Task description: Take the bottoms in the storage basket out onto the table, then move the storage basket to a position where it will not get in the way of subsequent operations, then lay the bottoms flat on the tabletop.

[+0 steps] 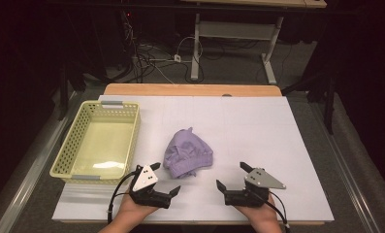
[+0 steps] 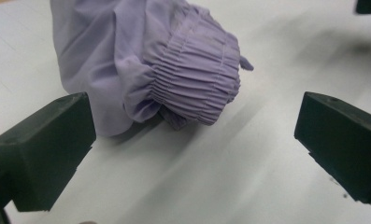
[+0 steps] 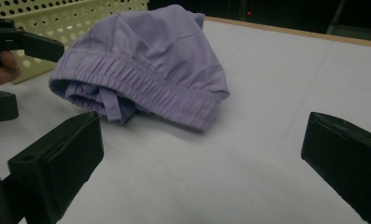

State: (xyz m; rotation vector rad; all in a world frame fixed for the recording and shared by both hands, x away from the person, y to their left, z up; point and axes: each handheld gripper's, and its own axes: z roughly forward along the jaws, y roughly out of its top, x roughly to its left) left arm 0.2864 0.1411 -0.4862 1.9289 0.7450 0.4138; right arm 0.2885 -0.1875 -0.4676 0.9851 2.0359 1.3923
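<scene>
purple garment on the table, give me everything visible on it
The purple garment is a light lilac, thin woven-looking cloth, crumpled into a loose mound on the white table. A gathered elastic band runs along its near edge, with folds tucked under it. It lies right of the yellow basket, apart from it, just ahead of the left gripper. Both grippers stand open, and neither touches it.

Purple garment: soft woven cloth, matt, creased, with a finely gathered elastic band. Basket: pale yellow perforated plastic, slight sheen on its floor. Table cover: smooth white sheet, matt; wooden edge beyond it. Left gripper and right gripper: matt black plastic jaws, grey metal-looking top plates.
</scene>
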